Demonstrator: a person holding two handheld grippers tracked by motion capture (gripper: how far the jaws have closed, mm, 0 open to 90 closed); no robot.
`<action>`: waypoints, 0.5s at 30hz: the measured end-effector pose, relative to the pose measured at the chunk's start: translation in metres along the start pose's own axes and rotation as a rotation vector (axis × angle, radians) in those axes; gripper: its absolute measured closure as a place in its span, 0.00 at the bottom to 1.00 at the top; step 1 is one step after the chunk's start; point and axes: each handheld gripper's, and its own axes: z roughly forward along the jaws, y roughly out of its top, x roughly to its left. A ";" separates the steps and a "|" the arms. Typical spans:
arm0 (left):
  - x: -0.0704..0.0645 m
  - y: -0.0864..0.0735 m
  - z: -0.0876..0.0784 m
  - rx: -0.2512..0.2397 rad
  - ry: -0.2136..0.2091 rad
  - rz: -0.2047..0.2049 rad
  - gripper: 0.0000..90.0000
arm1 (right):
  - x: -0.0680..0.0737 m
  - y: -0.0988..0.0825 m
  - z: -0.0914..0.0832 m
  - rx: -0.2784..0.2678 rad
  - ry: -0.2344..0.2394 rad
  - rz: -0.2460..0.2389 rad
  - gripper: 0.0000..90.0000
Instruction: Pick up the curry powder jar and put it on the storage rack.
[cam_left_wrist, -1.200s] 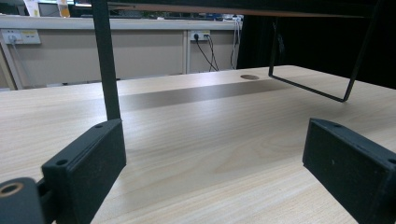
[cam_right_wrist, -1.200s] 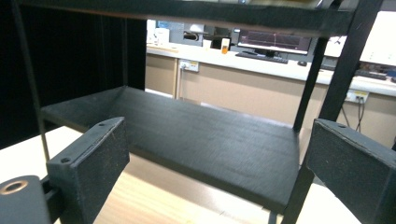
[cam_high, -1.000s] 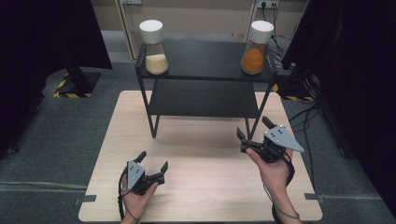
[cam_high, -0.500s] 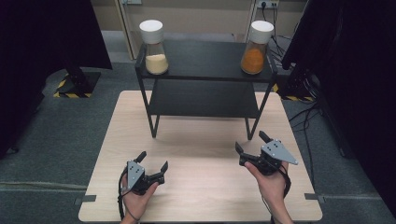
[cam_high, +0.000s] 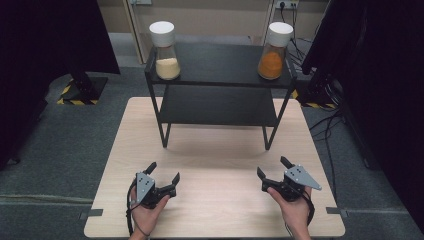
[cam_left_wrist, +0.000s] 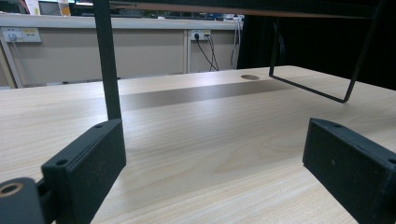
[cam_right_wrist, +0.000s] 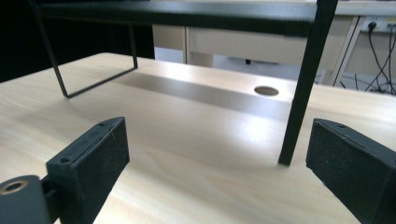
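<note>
Two flasks with white caps stand on the top of a black two-level shelf (cam_high: 220, 62): one with pale yellow powder (cam_high: 165, 45) at its left end, one with orange powder (cam_high: 273, 46) at its right end. My left gripper (cam_high: 163, 172) rests low near the table's front left, open, nothing between its jaws. My right gripper (cam_high: 272, 167) sits near the front right, open and empty too. In the left gripper view the open left gripper (cam_left_wrist: 215, 154) faces a shelf leg (cam_left_wrist: 107, 60). In the right gripper view the open right gripper (cam_right_wrist: 217, 154) faces another leg (cam_right_wrist: 303, 84).
The light wooden table (cam_high: 215, 165) has a cable hole (cam_right_wrist: 266, 90) under the shelf. Grey floor surrounds it, with black curtains at both sides, a hazard-striped stand base (cam_high: 80, 92) at the left and cables (cam_high: 325, 120) at the right.
My right gripper has moved down and toward the table's front edge, coming level with the left one. The left gripper has stayed put.
</note>
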 end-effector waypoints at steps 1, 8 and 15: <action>0.000 0.000 0.000 0.000 0.000 0.000 0.06 | 0.000 -0.003 0.000 0.001 0.000 0.004 0.07; 0.000 0.000 0.000 -0.001 0.001 -0.001 0.06 | 0.001 -0.019 -0.002 0.017 0.003 0.008 0.07; 0.000 0.000 0.000 0.000 0.001 0.000 0.06 | 0.003 -0.029 -0.005 0.020 0.003 0.007 0.07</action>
